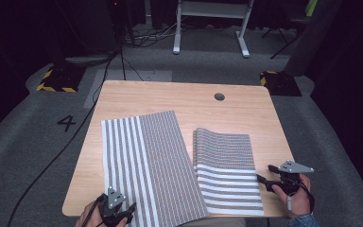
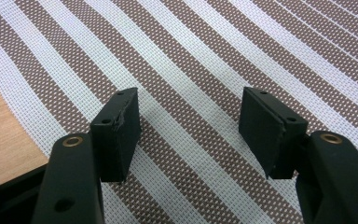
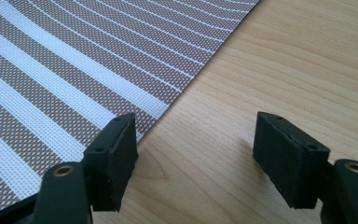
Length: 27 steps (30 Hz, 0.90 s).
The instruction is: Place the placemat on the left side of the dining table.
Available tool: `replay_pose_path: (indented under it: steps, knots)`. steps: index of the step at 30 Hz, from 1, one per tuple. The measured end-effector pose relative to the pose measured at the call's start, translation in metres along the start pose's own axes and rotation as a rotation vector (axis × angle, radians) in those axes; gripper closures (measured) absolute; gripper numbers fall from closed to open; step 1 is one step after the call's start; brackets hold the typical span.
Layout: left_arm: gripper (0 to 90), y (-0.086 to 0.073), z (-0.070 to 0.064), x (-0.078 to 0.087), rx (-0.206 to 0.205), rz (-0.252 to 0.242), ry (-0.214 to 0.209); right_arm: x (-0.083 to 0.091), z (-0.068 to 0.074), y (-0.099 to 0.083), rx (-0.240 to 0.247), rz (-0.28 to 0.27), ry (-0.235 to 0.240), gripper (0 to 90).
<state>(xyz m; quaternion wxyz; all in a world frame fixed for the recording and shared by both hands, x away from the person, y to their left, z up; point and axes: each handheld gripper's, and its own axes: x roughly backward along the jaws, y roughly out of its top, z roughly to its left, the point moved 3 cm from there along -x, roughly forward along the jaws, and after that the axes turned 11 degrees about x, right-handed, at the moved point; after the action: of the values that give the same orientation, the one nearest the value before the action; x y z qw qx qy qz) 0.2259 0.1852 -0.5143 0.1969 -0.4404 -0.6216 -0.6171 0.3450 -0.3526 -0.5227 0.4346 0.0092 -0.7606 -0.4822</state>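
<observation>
Two woven mats with brown and white stripes lie on the wooden table (image 1: 179,97). The larger mat (image 1: 146,161) lies flat at the left and runs to the near edge. The smaller mat (image 1: 227,170) lies to its right, rounded over at its far end as if folded. My left gripper (image 1: 123,213) is open above the large mat's near left corner, and the mat (image 2: 205,56) shows between its fingers (image 2: 189,121). My right gripper (image 1: 264,173) is open beside the smaller mat's right edge (image 3: 74,70), over bare wood, with nothing between its fingers (image 3: 193,140).
A round cable hole (image 1: 219,97) sits near the table's far edge. Grey carpet surrounds the table, with cables (image 1: 108,61) and a white desk frame (image 1: 212,28) beyond it. Bare wood (image 3: 284,60) lies right of the smaller mat.
</observation>
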Motion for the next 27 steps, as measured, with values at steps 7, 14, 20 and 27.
replay_pose_path:
  steps: [7,14,20,27]
  knots:
    - [38.8,0.003,0.000,0.000,-0.007,0.020,0.003,0.000,0.000,0.000,0.000,0.000,0.000,30.5]
    - [39.6,0.009,-0.001,-0.003,-0.012,0.047,0.003,0.000,0.000,0.000,0.001,0.003,-0.001,29.9]
    - [41.0,0.011,-0.002,-0.004,-0.010,0.044,0.011,0.000,0.000,0.000,0.000,0.003,-0.001,29.8]
    - [57.9,0.014,-0.004,-0.008,-0.010,0.008,0.010,0.000,0.001,0.000,0.000,0.004,-0.001,29.5]
